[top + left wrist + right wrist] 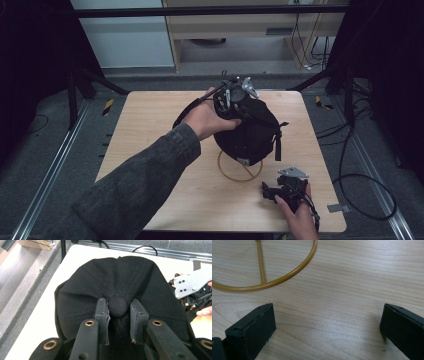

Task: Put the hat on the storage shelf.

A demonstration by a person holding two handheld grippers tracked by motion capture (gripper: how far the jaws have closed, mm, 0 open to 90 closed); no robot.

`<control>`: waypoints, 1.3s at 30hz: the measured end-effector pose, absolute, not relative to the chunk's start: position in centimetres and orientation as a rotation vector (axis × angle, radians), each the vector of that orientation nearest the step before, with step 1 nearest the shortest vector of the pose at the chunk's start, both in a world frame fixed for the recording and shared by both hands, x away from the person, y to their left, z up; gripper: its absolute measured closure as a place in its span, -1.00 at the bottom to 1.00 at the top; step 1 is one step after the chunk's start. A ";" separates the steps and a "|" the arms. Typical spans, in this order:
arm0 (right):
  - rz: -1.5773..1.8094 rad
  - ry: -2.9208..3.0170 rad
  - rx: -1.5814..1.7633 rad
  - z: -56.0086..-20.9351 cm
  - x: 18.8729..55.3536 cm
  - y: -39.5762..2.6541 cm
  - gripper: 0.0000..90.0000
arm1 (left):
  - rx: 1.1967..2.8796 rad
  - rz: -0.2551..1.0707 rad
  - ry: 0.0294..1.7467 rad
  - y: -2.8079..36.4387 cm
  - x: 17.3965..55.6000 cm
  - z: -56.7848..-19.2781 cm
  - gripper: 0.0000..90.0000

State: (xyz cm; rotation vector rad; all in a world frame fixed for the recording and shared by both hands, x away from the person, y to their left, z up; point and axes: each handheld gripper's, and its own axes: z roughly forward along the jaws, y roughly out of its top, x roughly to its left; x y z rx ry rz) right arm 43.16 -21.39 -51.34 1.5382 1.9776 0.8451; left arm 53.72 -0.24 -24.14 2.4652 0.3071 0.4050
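We see the left hand-held gripper (pixel 119 311) clamped on the small round button (pixel 118 307) at the very crown of a black cap (pixel 117 282), its two pads pinching the fabric knob from either side. The cap therefore lies directly under and ahead of this hand-held gripper, hanging dome-up over a gold wire stand (pixel 240 171) on the desk (pixel 150 130). In the high view the left hand-held gripper (pixel 235 96) sits on top of the cap (pixel 247 132), with the stand's ring base showing just below the cap's lower edge.

The relation we judge the next move to turn on is vertical: the cap's crown sits straight above the ring, so settling or lifting it runs along that upright line.

The right hand-held gripper (pixel 280 192) rests near the desk's near edge, off to the side of the stand, jaws standing wide apart with bare wood between them. The left hand is clearly the nearer one.

The cap is soft woven cloth, panelled with stitched seams radiating from the button, a strap dangling at one side. The stand (pixel 262 280) is thin, smooth, rigid wire; the desk is pale grained wood.
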 end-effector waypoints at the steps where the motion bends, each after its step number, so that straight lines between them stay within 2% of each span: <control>1: 0.845 1.978 1.538 -51.3 43.2 -21.4 -0.99 | 2.465 0.406 0.307 -0.3 53.7 -24.2 0.60; 16: 0.845 1.978 1.538 -51.3 43.2 -21.4 -0.99 | 2.462 0.410 0.308 -0.2 53.7 -24.4 0.57; 25: 0.845 1.978 1.538 -51.3 43.2 -21.4 -0.99 | 2.454 0.423 0.310 -0.2 53.6 -24.8 0.46; 39: 0.844 1.975 1.542 -51.3 43.2 -21.3 -0.99 | 2.398 0.455 0.299 0.4 53.0 -24.7 0.42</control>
